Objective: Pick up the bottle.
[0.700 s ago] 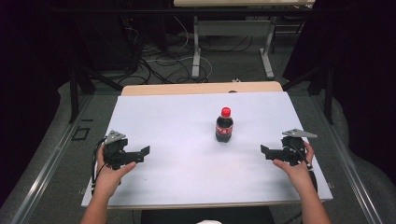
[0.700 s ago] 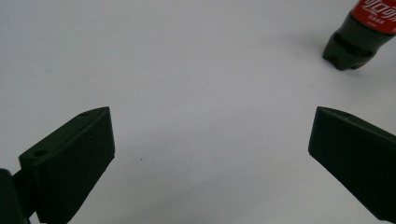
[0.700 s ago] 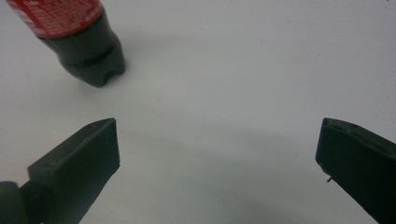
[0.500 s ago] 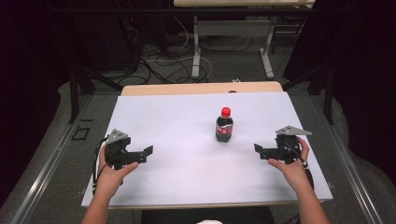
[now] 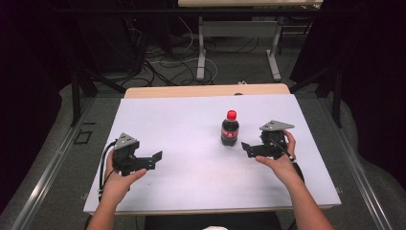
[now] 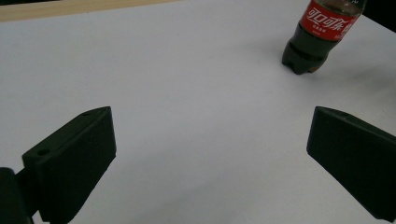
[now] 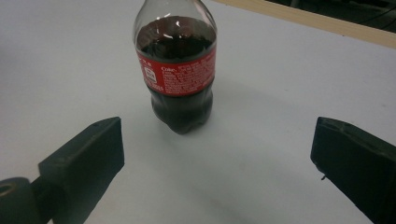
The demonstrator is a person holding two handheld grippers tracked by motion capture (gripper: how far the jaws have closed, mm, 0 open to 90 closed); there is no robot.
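While the cola bottle (image 5: 230, 128) stands upright right of centre in the high view, on the white table top (image 5: 191, 120), the right gripper (image 5: 247, 148) sits just to its lower right, jaws spread wide and empty, pointing left toward the bottle but not touching it; in the right gripper view the bottle (image 7: 178, 70) rises at upper centre, ahead of the two black jaws at the lower corners, with bare table between jaws and bottle; its red label faces that camera and dark drink fills it to the shoulder; the left gripper (image 5: 155, 158) rests in the lower left of the high view, well apart from the bottle, its jaws likewise released and gripping nothing; in the left gripper view the bottle (image 6: 320, 35) appears at the upper right, far beyond the parted jaws; a wooden strip (image 5: 206, 90) borders the table's far edge; cables (image 5: 158, 67) lie on the floor beyond.
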